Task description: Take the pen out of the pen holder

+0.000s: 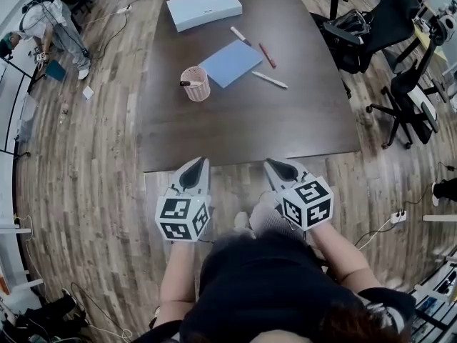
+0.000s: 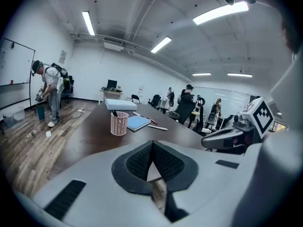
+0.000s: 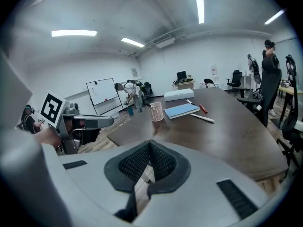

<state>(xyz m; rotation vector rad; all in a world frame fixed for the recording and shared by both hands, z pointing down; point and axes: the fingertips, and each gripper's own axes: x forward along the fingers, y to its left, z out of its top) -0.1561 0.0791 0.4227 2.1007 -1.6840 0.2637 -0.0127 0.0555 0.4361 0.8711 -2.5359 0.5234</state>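
1. Dark brown wood makes up the surface [image 1: 285, 120], a long one standing on a pale plank floor [image 1: 93, 163].
2. The pink mesh pen holder [image 1: 195, 83] stands upright on the left half of the surface, around the middle of its length. A dark pen [image 1: 187, 83] is still inside it, one end showing at the rim.
3. Just to the right of the holder lies a blue notebook [image 1: 230, 63], flat and turned at an angle.
4. Around the notebook lie three loose pens. A white marker [image 1: 240, 36] with a dark cap sits beyond its far corner, a red pen [image 1: 267, 55] along its right side, and a white pen [image 1: 269, 80] nearer to us.
5. A pale, flat box [image 1: 204, 7] rests at the far end of the surface.
6. The left tongs [image 1: 202, 161] are held at the near edge, tips pointing toward the surface. Their ribbed pads are pressed together tip to tip, with nothing caught between them.
7. The right tongs [image 1: 270, 162] are alongside, near the left pair but not touching. They too are closed on nothing.
8. Both pairs are well apart from the pen holder.
9. Another person [image 1: 43, 20] bends over on the floor at the far left, and black office chairs [image 1: 385, 20] stand off to the right.
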